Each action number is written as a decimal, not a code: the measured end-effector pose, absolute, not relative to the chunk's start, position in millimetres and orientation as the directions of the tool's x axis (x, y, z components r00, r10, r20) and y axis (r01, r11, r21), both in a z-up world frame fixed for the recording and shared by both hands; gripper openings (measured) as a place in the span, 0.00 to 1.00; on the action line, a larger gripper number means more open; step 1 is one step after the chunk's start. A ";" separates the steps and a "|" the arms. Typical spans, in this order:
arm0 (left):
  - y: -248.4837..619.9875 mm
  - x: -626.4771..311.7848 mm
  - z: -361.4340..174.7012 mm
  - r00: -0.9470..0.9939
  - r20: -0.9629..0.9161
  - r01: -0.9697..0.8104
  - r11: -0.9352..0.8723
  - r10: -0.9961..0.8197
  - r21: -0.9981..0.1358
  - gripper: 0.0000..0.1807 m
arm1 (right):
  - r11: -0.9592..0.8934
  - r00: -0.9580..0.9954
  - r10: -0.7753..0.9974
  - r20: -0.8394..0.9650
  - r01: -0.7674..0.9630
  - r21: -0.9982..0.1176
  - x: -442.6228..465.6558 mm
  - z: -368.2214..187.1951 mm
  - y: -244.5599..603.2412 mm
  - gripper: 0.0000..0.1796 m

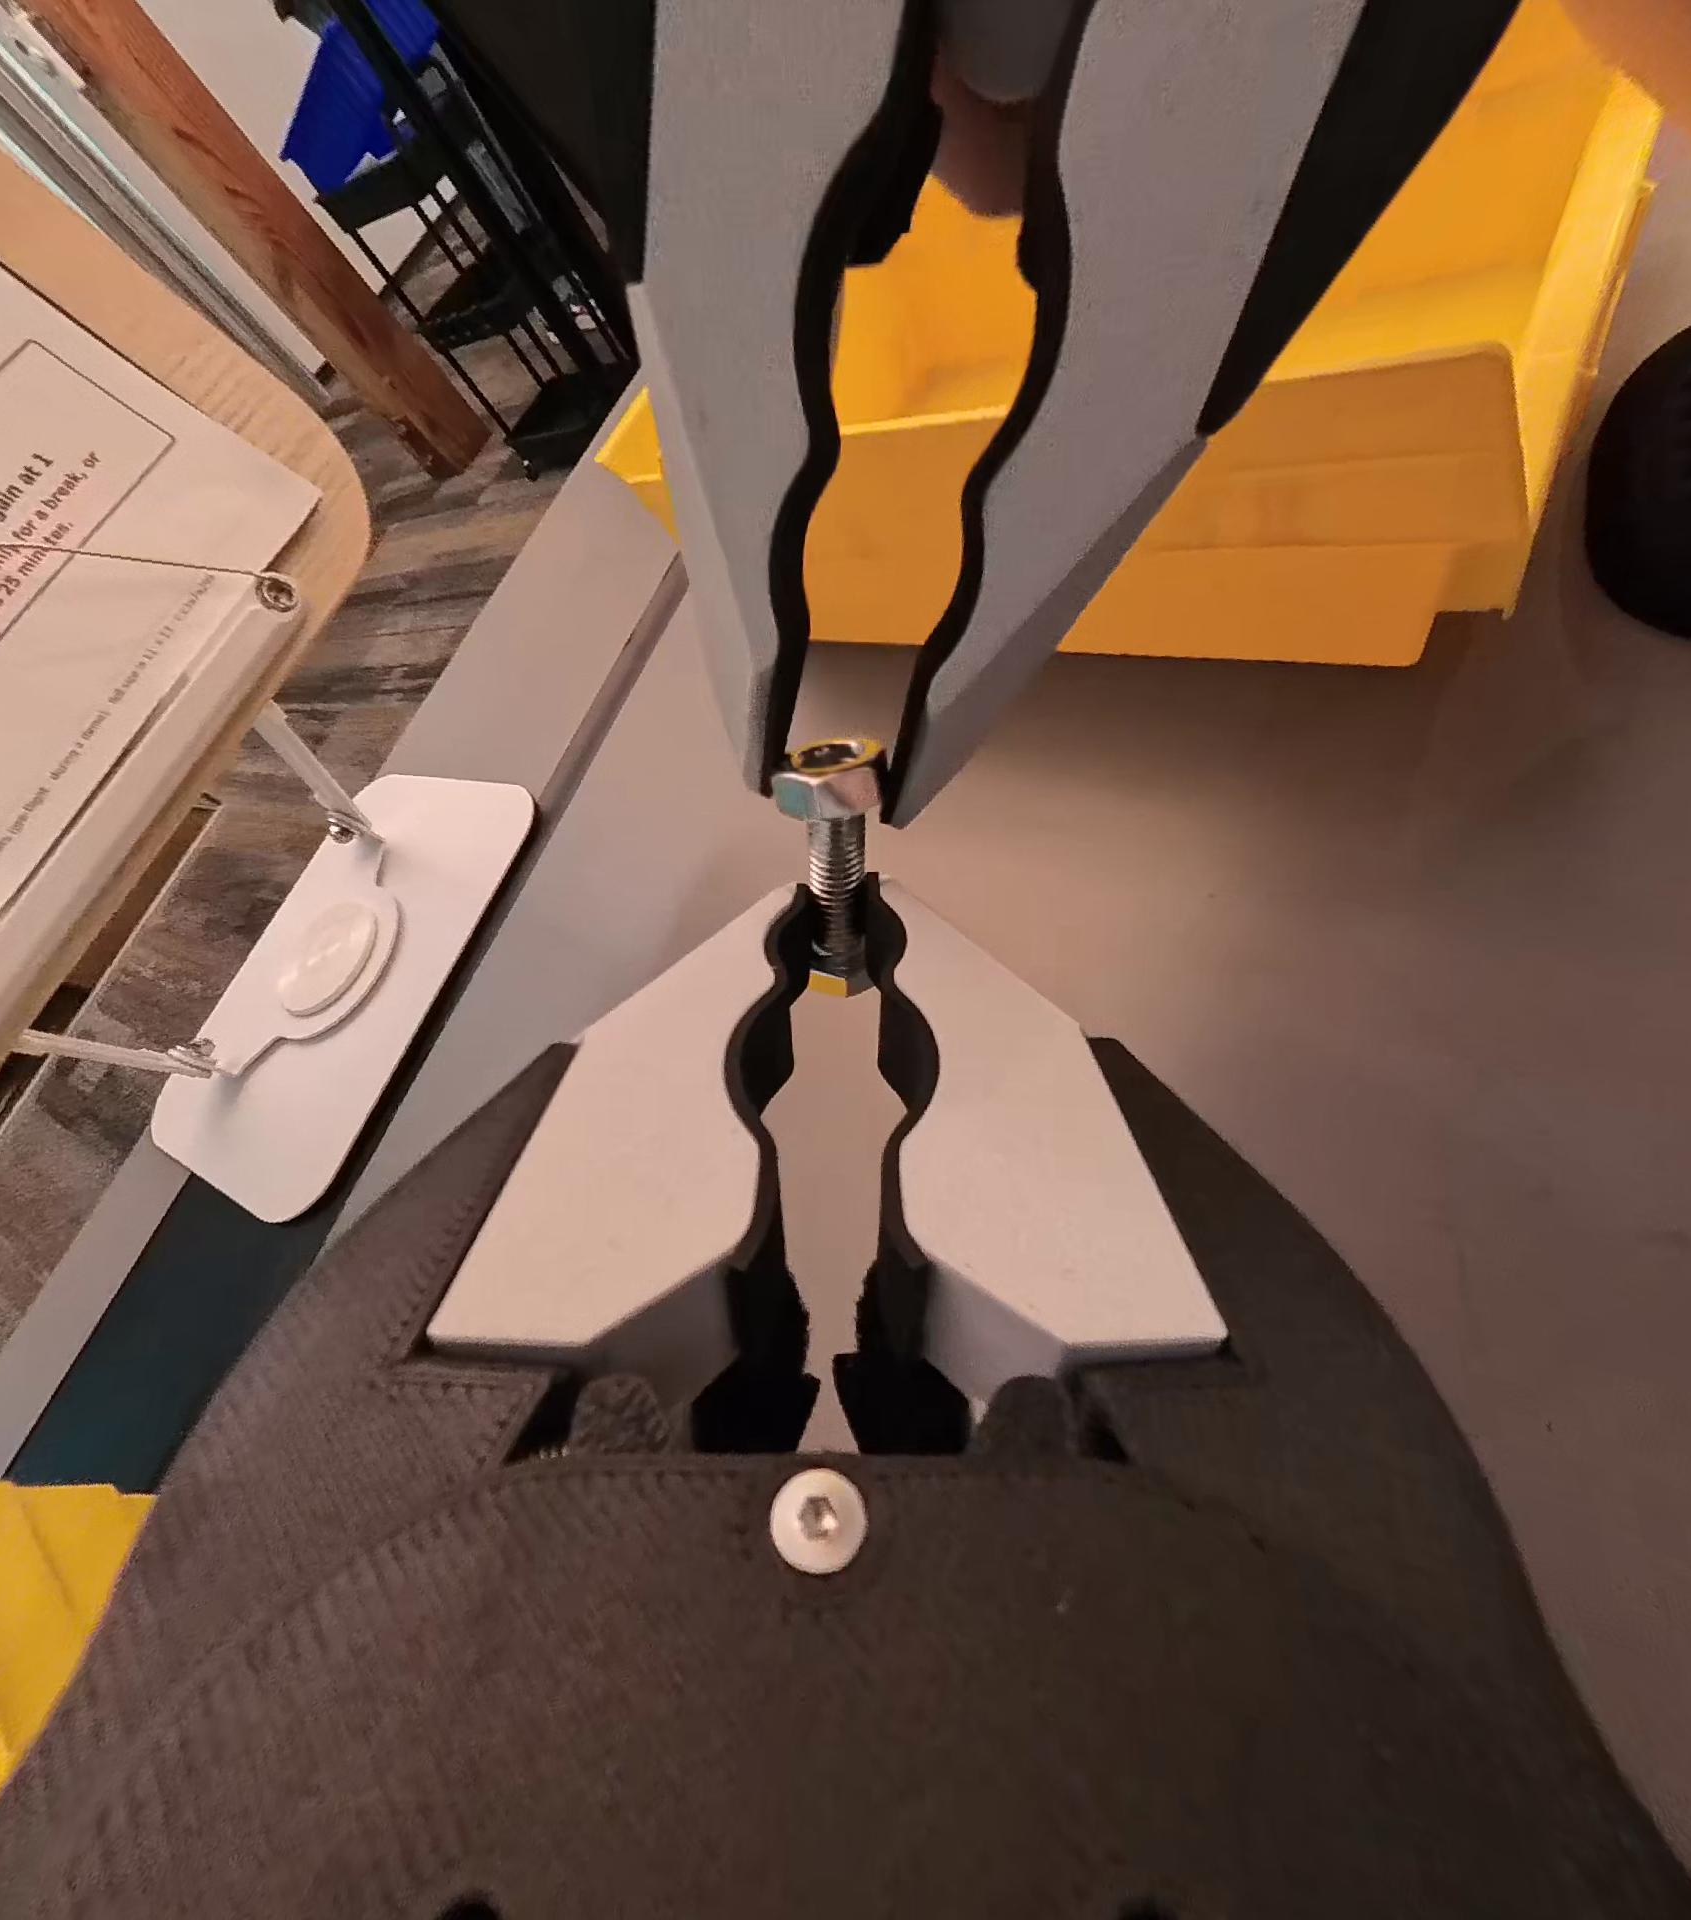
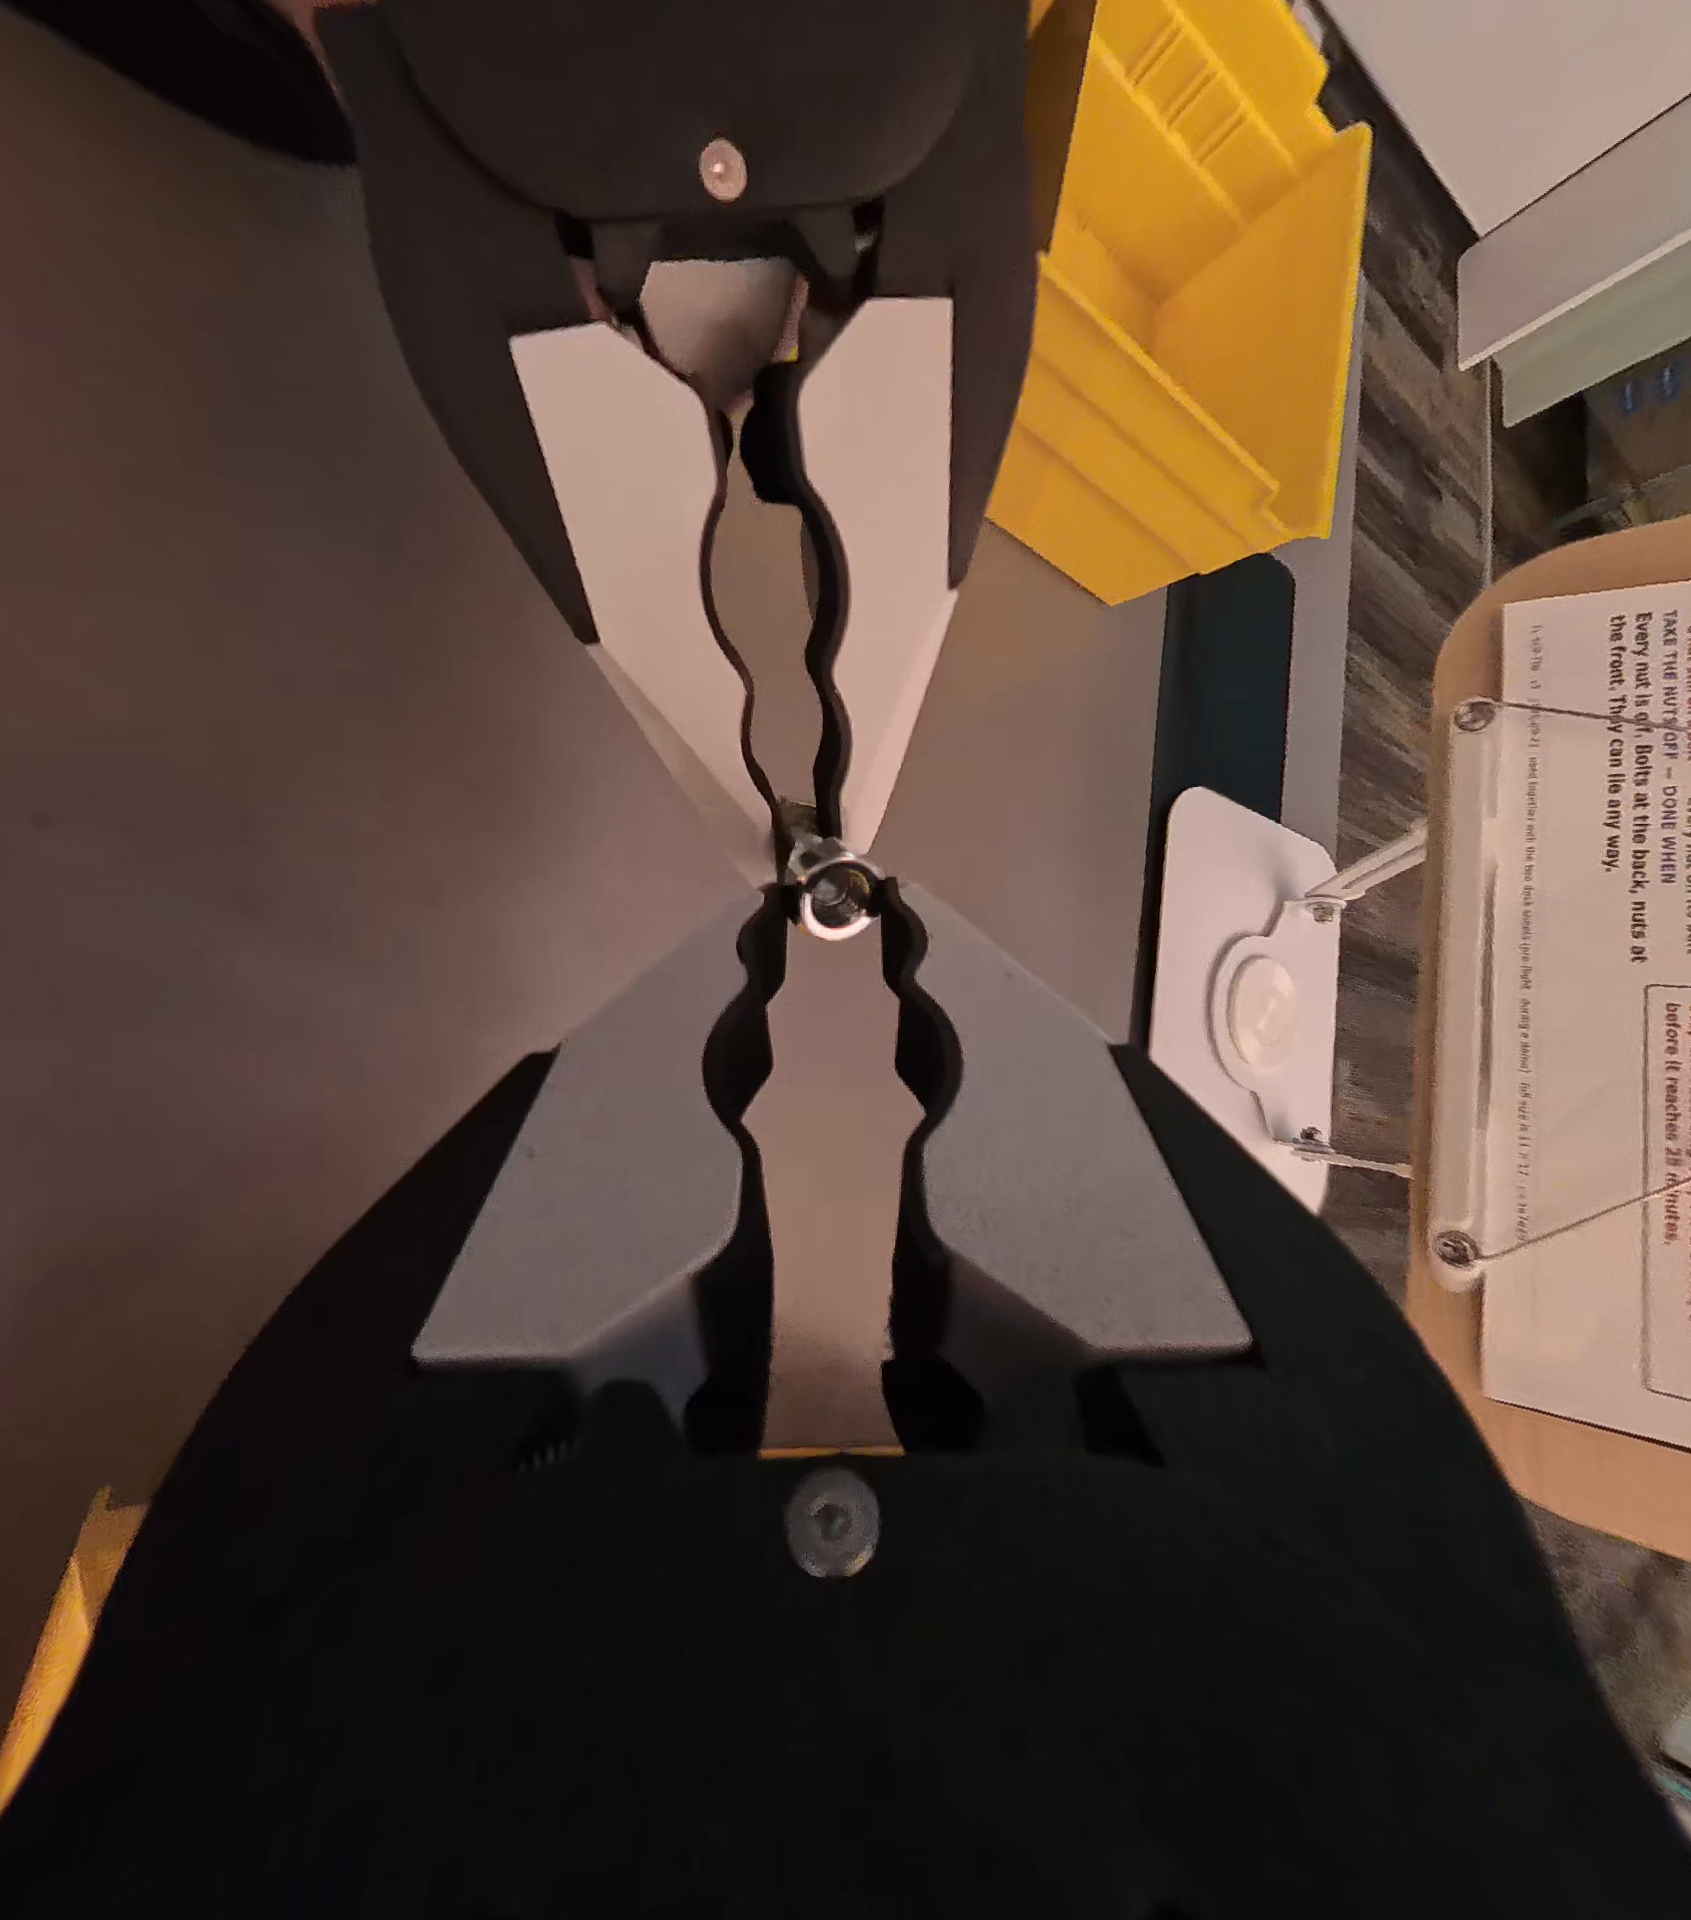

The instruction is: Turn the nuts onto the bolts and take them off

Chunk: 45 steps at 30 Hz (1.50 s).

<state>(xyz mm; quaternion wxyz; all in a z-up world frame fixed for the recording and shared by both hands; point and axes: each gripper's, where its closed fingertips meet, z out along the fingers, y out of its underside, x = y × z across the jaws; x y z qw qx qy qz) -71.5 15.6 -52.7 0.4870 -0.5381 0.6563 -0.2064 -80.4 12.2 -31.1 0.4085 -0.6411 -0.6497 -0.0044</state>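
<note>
Left gripper on bolt, right gripper on nut, tip-to-tip.

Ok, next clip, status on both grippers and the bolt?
Left gripper shut on bolt, near its head. Right gripper shut on hex nut at the bolt's free end. Both held above the grey table. Nothing in the way.

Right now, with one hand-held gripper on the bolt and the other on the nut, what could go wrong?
1. The right hand-held gripper pinches the nut only at its fingertips, so the nut may slip out or twist askew while turning.
2. The left hand-held gripper holds the bolt by its thread near the tips; the bolt may rotate together with the nut.
3. Both parts are held above the grey table; a dropped nut could roll away.
</note>
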 end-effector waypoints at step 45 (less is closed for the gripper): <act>46.3 -80.2 -44.6 0.236 -0.445 -0.558 0.254 -0.864 -0.790 0.04 | -0.367 0.632 0.767 0.111 0.573 -0.733 -89.3 -21.6 40.9 0.09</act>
